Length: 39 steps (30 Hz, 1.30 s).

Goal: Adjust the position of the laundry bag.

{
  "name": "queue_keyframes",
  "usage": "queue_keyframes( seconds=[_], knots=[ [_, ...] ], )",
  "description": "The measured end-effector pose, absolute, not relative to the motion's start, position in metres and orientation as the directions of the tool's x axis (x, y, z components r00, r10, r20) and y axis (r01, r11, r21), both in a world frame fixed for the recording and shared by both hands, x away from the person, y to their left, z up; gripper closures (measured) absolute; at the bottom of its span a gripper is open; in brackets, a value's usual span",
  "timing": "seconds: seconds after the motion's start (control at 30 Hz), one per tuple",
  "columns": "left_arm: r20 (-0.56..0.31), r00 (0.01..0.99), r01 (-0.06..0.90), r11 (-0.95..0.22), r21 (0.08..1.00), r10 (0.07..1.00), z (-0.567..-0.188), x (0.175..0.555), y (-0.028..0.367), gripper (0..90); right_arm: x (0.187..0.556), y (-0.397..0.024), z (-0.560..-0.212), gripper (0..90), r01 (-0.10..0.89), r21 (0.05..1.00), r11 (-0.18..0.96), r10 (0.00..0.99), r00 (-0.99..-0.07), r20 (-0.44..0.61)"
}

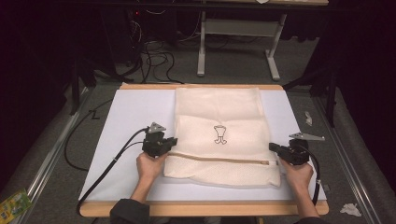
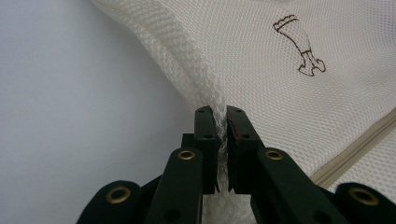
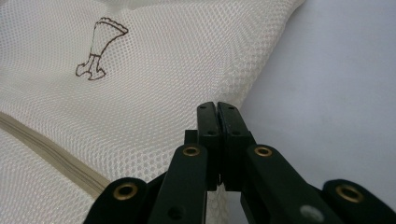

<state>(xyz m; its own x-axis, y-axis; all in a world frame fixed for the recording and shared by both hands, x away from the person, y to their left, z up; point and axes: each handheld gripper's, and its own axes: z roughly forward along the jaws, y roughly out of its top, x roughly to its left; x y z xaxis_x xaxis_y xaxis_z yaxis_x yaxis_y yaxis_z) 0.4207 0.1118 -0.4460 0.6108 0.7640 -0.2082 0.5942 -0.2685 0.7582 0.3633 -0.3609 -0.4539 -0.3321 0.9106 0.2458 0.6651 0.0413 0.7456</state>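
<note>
A cream mesh bag (image 1: 219,116) lies flat on the white mat, with a small brown emblem (image 1: 220,134) in its middle and a beige zipper (image 1: 219,159) across its near part. My left gripper (image 1: 173,140) is at the bag's left edge. In the left gripper view its jaws (image 2: 222,114) are shut on a raised fold of the mesh (image 2: 201,70). My right gripper (image 1: 272,146) is at the bag's right edge. In the right gripper view its jaws (image 3: 217,108) are pressed together on the rim of the mesh (image 3: 163,93). A hand holds each gripper from the near side.
The white mat (image 1: 130,116) covers a wooden tabletop (image 1: 201,208). A cable (image 1: 107,170) trails from the left gripper over the mat's near left. Beyond the table are a white frame stand (image 1: 233,28) and floor cables (image 1: 154,60). Crumpled paper (image 1: 350,209) lies at the near right.
</note>
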Motion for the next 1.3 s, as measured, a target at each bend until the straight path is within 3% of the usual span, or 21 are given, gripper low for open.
queue_keyframes(
  seconds=[1.3],
  knots=[
    [-0.143,0.533,0.621,-0.270,0.736,0.834,-0.454,0.408,0.159,81.5,0.374,-0.311,-0.459,88.9,0.659,0.745,0.103,0.877,-0.414,0.244]
  ],
)
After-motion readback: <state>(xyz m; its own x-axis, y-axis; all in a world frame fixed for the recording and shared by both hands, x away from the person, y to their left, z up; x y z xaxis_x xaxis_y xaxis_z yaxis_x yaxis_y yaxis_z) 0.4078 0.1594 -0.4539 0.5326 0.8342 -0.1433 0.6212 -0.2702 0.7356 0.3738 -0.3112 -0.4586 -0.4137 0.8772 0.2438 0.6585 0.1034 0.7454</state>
